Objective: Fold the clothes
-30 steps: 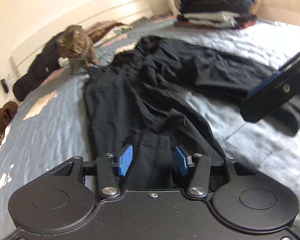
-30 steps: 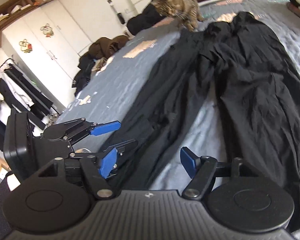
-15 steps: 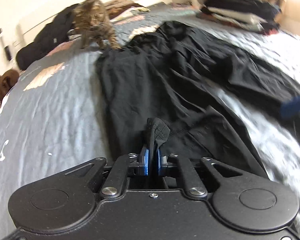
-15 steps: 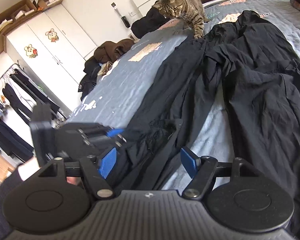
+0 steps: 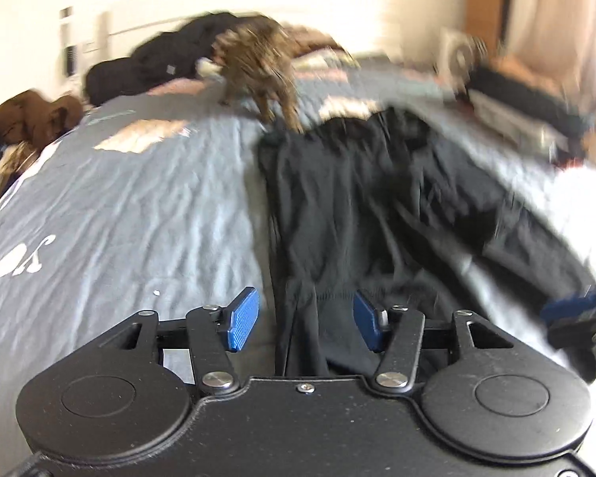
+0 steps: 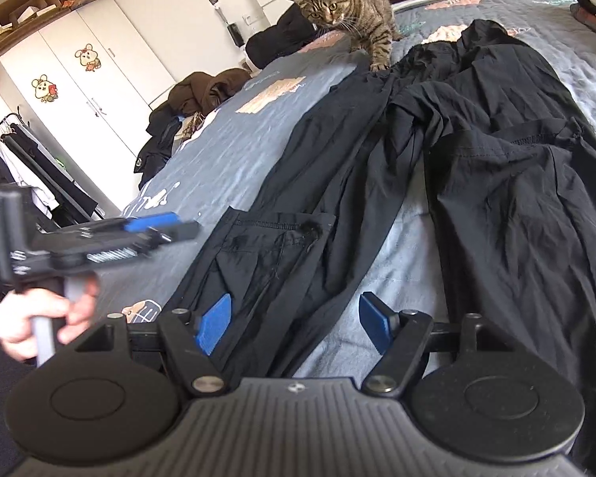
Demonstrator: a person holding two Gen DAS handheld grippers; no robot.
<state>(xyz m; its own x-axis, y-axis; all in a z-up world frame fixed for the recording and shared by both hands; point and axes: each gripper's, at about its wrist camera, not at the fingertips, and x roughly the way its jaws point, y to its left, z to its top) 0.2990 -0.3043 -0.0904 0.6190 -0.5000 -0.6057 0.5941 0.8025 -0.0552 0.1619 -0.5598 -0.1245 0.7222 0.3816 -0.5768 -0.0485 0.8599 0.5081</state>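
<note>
A pair of black trousers (image 6: 476,167) lies spread lengthwise on the bed (image 6: 234,159), which is covered by a grey-blue quilt with printed patches. The two legs run away from the cameras towards the far end, with a strip of quilt showing between them.

The left gripper (image 5: 304,320) is opening; a hem of the black trousers sits between its blue pads (image 5: 242,318), but the pads stand clear of the cloth on both sides. In the right wrist view the same gripper appears at the left edge, held in a hand (image 6: 39,314) beside the near leg.

The right gripper (image 6: 296,324) is wide apart, its jaws straddling the near end of the left-hand trouser leg without pressing it.

A tabby cat (image 6: 349,4) stands at the far end of the bed with one front paw on the trouser edge. Behind it lie dark bundles of clothing (image 6: 282,39). A stack of folded clothes (image 5: 528,99) rests at the far right. A white wardrobe (image 6: 79,79) with cartoon stickers stands against the wall, next to a rail of hanging garments (image 6: 24,171).
</note>
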